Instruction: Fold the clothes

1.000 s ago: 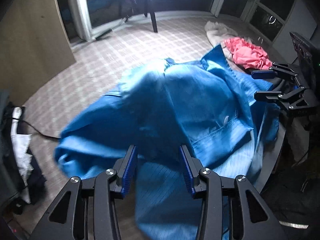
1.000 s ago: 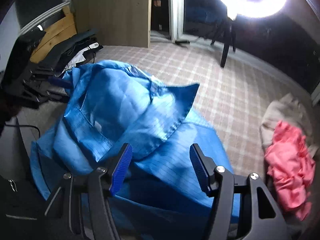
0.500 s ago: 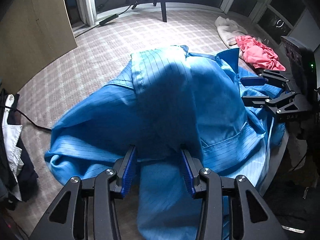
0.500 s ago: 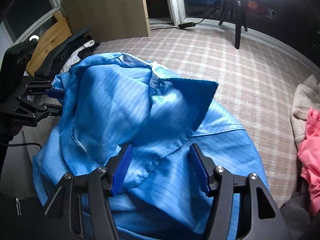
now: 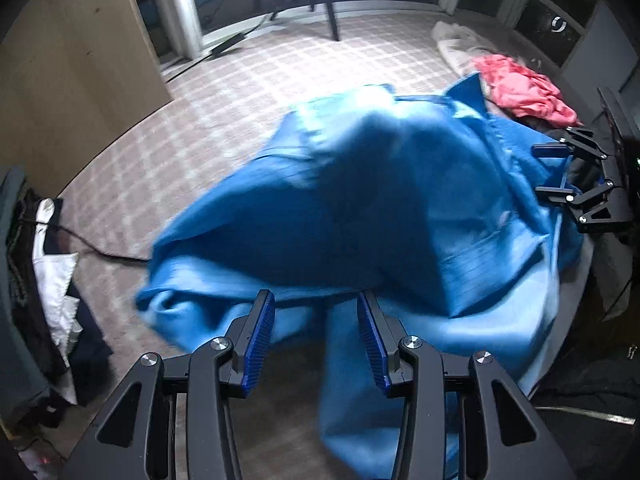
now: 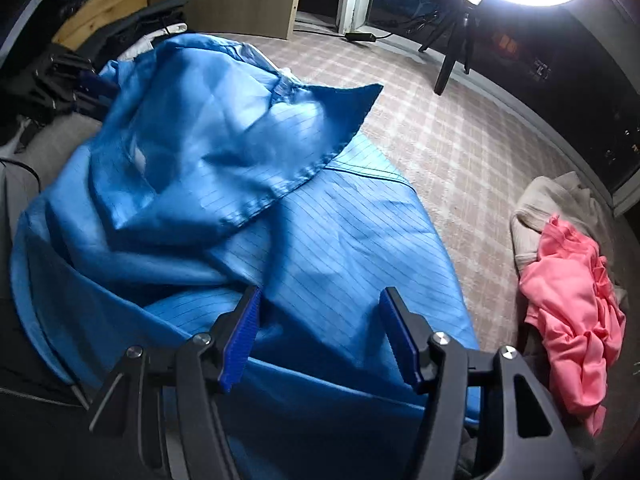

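The big blue coat (image 6: 248, 208) lies in a bumpy heap on the checked floor (image 6: 460, 128), not flat and not folded. It has just moved: half a second ago its cloth hung still, now it looks smeared and its low edge has swung left. The left gripper (image 5: 316, 320) and the right gripper (image 6: 320, 332) are both spread wide and pinch nothing, so the fold still needs work.
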Demonstrator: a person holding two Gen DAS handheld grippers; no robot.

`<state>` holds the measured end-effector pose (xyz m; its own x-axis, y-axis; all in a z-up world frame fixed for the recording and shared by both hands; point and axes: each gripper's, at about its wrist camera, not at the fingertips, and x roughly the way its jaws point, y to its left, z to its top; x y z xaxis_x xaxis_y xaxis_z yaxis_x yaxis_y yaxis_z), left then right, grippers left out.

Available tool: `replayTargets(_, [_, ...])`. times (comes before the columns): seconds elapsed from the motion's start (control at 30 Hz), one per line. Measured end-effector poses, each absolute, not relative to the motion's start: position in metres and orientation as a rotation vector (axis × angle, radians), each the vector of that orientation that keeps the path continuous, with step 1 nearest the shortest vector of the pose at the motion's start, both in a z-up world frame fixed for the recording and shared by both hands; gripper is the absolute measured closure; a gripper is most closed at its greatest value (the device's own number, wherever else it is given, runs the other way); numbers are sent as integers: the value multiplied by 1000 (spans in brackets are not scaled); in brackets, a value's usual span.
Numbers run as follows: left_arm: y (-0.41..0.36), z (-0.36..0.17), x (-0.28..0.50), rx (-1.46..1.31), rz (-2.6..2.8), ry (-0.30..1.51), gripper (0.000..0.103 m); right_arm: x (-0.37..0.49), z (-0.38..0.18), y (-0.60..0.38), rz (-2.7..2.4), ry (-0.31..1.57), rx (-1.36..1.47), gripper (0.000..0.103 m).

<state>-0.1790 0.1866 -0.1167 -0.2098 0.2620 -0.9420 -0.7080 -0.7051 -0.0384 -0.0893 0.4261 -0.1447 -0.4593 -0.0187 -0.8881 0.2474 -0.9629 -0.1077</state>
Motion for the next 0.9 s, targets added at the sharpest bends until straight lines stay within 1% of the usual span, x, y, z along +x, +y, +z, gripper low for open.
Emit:
replayTargets(0.17, [167, -127, -183, -1430, 1954, 596, 62, -87, -145, 417, -2508, 385, 1514, 44])
replayTargets(0.3, [170, -132, -184, -1415, 1947, 650, 62, -88, -148, 415, -2508, 426, 1509, 44])
replayTargets(0.4, [179, -134, -188, -1392, 1944, 666, 62, -99, -151, 420, -2524, 344, 1517, 45])
replayTargets(0.43, [182, -133, -190, -1383, 1944, 660, 62, -103, -150, 425, -2528, 287, 1511, 53])
replayTargets(0.47, [186, -133, -193, -1371, 1949, 657, 62, -106, -150, 429, -2529, 234, 1511, 76])
replayTargets(0.5, [190, -132, -196, -1360, 1955, 652, 65, -109, -150, 432, -2530, 189, 1519, 86])
replayTargets(0.53, [190, -129, -198, -1355, 1960, 643, 70, -111, -149, 436, -2535, 143, 1530, 94])
replayTargets(0.57, [191, -126, -199, -1350, 1965, 634, 82, -113, -146, 438, -2548, 106, 1530, 95])
replayTargets(0.6, [191, -123, -200, -1345, 1971, 625, 91, -113, -142, 440, -2565, 87, 1518, 97])
replayTargets(0.7, [192, -114, -205, -1329, 1986, 598, 97, -108, -126, 446, -2607, 26, 1471, 99])
replayTargets(0.83, [180, -91, -201, -1279, 2001, 562, 97, -91, -90, 457, -2649, -130, 1361, 99])
replayTargets(0.9, [177, -83, -196, -1274, 1974, 534, 96, -84, -78, 460, -2656, -144, 1347, 100])
